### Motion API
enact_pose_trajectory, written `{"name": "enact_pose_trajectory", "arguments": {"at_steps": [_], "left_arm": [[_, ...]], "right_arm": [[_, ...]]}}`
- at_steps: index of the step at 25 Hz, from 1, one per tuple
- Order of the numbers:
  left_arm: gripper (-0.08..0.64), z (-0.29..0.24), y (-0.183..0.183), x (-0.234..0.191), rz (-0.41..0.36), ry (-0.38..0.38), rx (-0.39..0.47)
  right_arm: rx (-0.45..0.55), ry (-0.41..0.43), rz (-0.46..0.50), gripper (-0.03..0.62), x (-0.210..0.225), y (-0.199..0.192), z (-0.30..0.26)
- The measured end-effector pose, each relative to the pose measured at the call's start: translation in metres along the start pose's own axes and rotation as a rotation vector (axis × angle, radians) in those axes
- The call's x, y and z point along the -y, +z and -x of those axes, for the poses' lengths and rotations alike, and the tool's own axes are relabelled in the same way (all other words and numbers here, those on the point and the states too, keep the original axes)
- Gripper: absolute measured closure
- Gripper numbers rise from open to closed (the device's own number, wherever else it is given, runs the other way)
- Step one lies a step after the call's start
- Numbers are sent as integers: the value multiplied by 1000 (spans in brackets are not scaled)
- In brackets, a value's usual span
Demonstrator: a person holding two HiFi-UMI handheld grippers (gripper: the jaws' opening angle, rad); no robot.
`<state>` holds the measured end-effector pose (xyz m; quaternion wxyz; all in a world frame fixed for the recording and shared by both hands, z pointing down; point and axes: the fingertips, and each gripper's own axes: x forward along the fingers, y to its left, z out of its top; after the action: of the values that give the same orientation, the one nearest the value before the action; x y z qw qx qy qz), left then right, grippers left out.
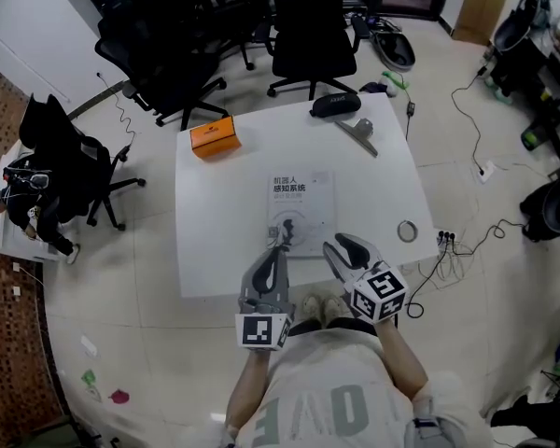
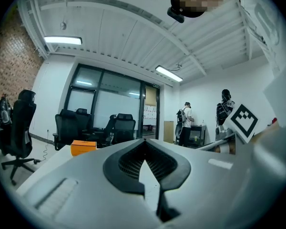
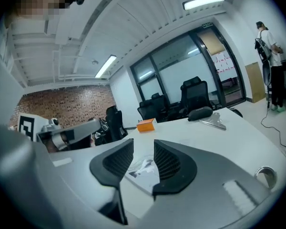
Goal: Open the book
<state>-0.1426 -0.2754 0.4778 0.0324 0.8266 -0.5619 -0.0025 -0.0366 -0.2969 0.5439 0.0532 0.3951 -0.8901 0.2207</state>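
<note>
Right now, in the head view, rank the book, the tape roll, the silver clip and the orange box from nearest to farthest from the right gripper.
1. book: just ahead of the right gripper, mid table.
2. tape roll: to the gripper's right, by the table's right edge.
3. silver clip: far side, towards the right.
4. orange box: far left corner.

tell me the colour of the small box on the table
The box is orange; head view shows it best.

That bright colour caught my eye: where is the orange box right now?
In the head view, the orange box sits near the white table's far left corner, beyond and left of the book, with black office chairs just behind it.
</note>
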Motion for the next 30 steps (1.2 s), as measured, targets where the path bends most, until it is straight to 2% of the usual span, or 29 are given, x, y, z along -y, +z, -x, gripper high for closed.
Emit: {"name": "enact_pose_trajectory", "arguments": {"at_steps": [5,9,13,18,22,27,30], "left_arm": [[548,-1,-9,1,7,0,-23],[548,-1,-18,2,22,2,-45],[548,1,-23,0,22,13,-51],[548,1,-27,-3,18,25,-53],[548,2,-26,-4,17,34,-54],[548,3,-30,-10,20,47,-57],[548,2,-33,-12,22,53,-60]], "right_arm": [[-103,-65,-57,421,30,-38,-19],[-204,-118,-97,409,53,-74,-28],[-333,-99,-174,408,59,-107,-32],[-453,-111,-204,408,63,-127,-39],[-506,-114,-231,408,63,-138,-42],[-514,-123,-229,410,62,-142,-46],[-509,-135,-224,448,66,-140,-44]]}}
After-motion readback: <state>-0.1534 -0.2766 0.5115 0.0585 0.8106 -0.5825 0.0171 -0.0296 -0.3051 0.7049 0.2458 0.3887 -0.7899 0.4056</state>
